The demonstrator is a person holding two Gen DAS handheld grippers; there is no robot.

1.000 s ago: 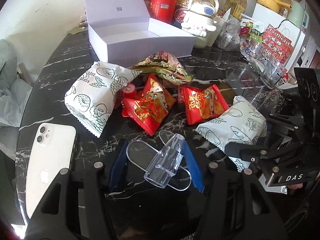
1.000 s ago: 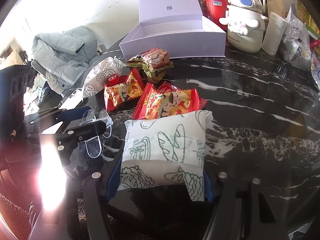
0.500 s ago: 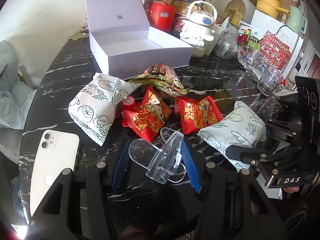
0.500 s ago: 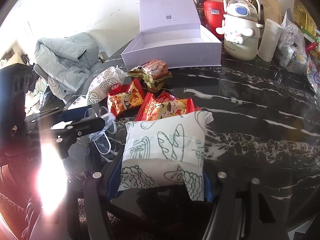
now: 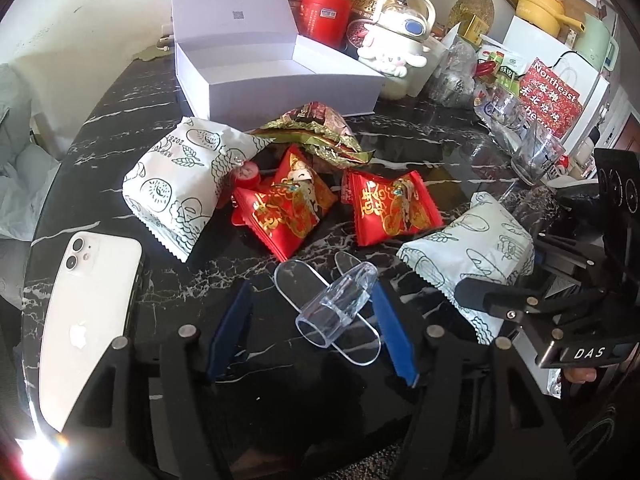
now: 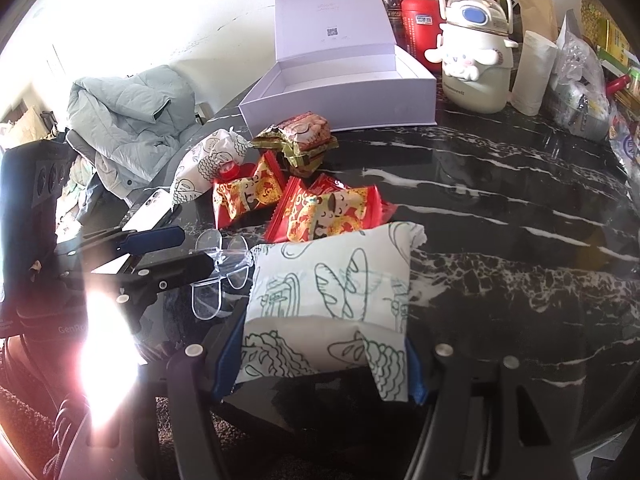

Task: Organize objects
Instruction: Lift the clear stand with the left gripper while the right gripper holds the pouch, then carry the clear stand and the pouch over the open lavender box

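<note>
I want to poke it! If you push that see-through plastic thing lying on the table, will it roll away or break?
Probably not roll far: the clear plastic piece has flat oval tabs that look likely to stop it. It seems stiff and light, so it would likely slide on the glossy black table. It may feel slippery, and thin tabs could crack if squeezed hard.
</note>
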